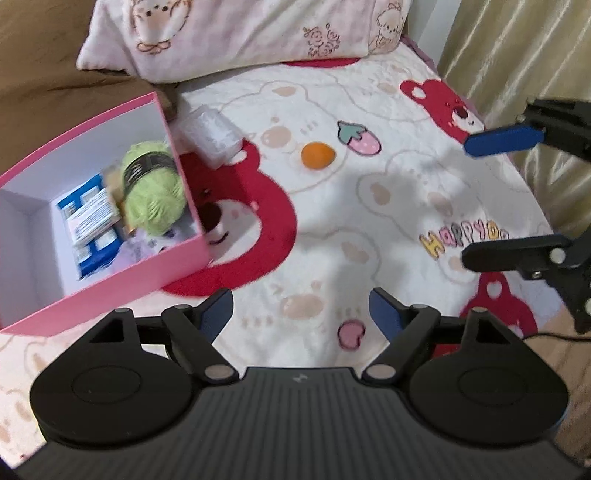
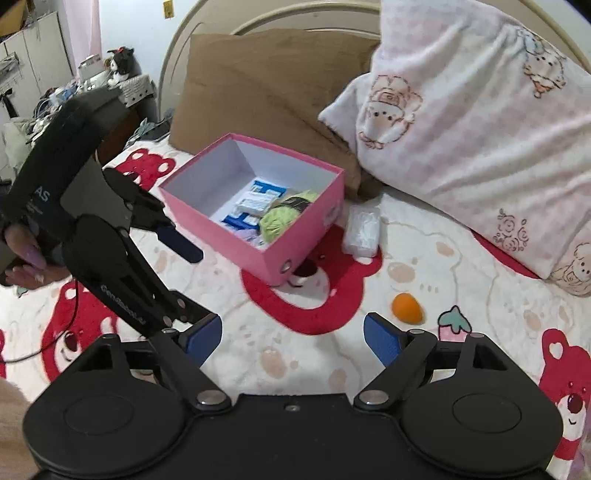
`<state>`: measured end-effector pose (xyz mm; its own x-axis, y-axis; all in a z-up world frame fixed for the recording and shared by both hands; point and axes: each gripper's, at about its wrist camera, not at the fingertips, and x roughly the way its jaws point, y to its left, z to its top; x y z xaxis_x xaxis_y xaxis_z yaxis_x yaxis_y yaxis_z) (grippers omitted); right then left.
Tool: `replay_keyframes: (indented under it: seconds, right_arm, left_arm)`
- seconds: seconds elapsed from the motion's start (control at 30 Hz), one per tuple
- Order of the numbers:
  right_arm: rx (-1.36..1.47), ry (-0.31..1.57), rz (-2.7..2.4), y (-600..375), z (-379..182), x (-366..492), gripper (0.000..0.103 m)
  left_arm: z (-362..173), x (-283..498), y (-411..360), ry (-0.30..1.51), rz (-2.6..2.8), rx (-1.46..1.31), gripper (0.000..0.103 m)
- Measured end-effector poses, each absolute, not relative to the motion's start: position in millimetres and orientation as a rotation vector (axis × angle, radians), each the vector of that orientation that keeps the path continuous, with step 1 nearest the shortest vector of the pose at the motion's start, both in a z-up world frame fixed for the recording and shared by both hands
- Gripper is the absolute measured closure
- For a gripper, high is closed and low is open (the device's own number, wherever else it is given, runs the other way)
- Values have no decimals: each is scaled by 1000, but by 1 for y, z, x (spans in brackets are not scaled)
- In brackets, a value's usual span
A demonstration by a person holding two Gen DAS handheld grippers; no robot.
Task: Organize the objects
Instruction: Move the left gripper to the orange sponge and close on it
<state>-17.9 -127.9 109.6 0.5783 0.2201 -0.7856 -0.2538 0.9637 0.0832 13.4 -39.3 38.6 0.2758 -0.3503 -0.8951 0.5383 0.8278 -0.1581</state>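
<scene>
A pink box (image 1: 110, 291) (image 2: 295, 240) with a white inside stands on the bed. It holds a green yarn ball (image 1: 153, 188) (image 2: 282, 218), a blue and white packet (image 1: 92, 225) (image 2: 255, 203) and other small items. An orange sponge (image 1: 317, 155) (image 2: 407, 308) lies on the blanket to the right of the box. A clear wrapped pack (image 1: 212, 134) (image 2: 362, 230) lies beside the box's right wall. My left gripper (image 1: 301, 314) (image 2: 195, 288) is open and empty, near the box's front corner. My right gripper (image 2: 293, 341) (image 1: 469, 199) is open and empty, short of the sponge.
The bear-print blanket (image 1: 369, 229) (image 2: 221, 280) covers the bed. A pink-white pillow (image 1: 236, 33) (image 2: 461, 129) and a brown pillow (image 2: 258, 85) lie behind the box. A curtain (image 1: 517, 55) hangs along the bed's right side. A cluttered dresser (image 2: 55, 92) stands at far left.
</scene>
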Motion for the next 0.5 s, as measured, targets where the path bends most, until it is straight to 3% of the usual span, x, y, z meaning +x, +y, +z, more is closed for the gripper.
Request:
replay_keyframes:
  seconds: [0.13, 0.5]
  right_arm:
    - [-13, 894, 195, -154, 82, -10, 16]
    - [176, 706, -41, -227, 6, -7, 16]
  left_arm:
    - [25, 22, -57, 1073, -575, 218, 13]
    - [-8, 64, -90, 942, -548, 163, 13]
